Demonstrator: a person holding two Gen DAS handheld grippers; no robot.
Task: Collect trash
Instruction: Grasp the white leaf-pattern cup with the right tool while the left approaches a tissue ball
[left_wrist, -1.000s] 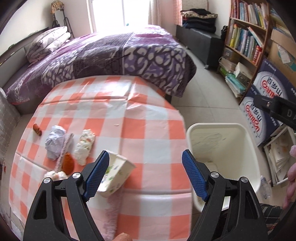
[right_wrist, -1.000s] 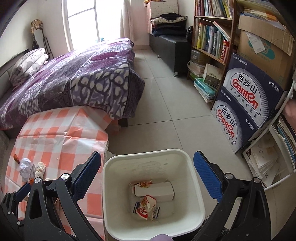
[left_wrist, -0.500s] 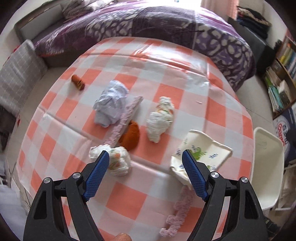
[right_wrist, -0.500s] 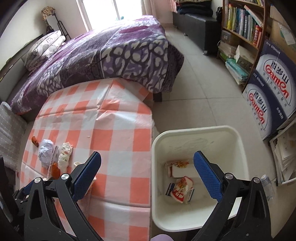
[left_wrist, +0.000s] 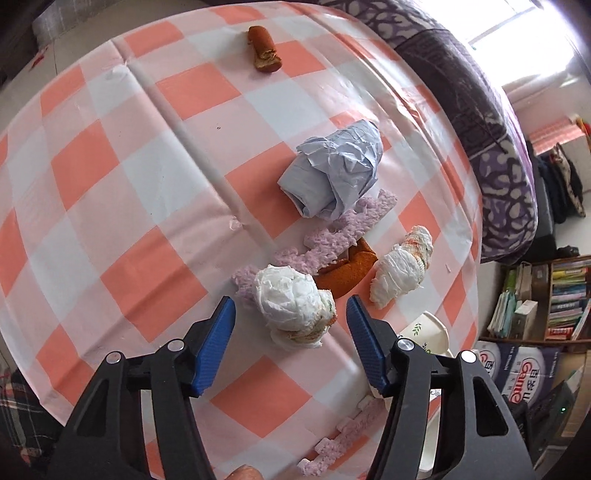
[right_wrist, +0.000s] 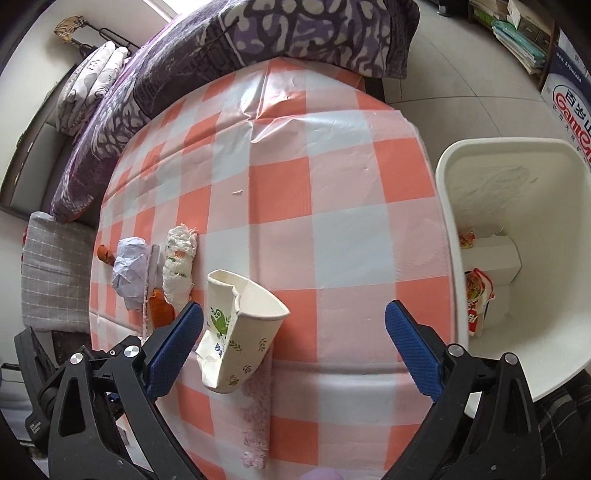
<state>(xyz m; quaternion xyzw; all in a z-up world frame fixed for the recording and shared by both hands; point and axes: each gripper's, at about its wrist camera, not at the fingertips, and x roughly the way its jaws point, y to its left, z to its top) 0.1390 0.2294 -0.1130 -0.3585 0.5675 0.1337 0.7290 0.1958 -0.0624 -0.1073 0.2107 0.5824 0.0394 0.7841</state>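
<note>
Right, we have the left gripper (left_wrist: 291, 319) pointing steeply down over the checked tablecloth (left_wrist: 122, 177), its jaws just closing in and now about half open. The white tissue wad (left_wrist: 291, 302) sits between the blue pads, but neither pad presses on it yet, so nothing is held. The right gripper (right_wrist: 293, 345) is wide open and empty, hovering over the crushed paper cup (right_wrist: 240, 332) lying on its side near the table's front edge.

Handling call: the wad is light, soft and compressible, with no slip or breakage risk. We'd take it across its middle, low, so loose folds don't trail. It will squash a lot before the pads bite, so close well in. The purple foam strip (left_wrist: 332, 236) touches its far side, and the orange peel (left_wrist: 347, 273) lies just beside it; we want to avoid snagging either.

The cup is thin-walled, already dented and will buckle; we'd pinch across the body, not the rim.

Also waiting: the crumpled blue paper (left_wrist: 332, 177), a second tissue roll (left_wrist: 402, 266), and a brown scrap (left_wrist: 264, 48) at the far edge. The white bin (right_wrist: 517, 258) stands beside the table, right of the cup, with wrappers already inside.
</note>
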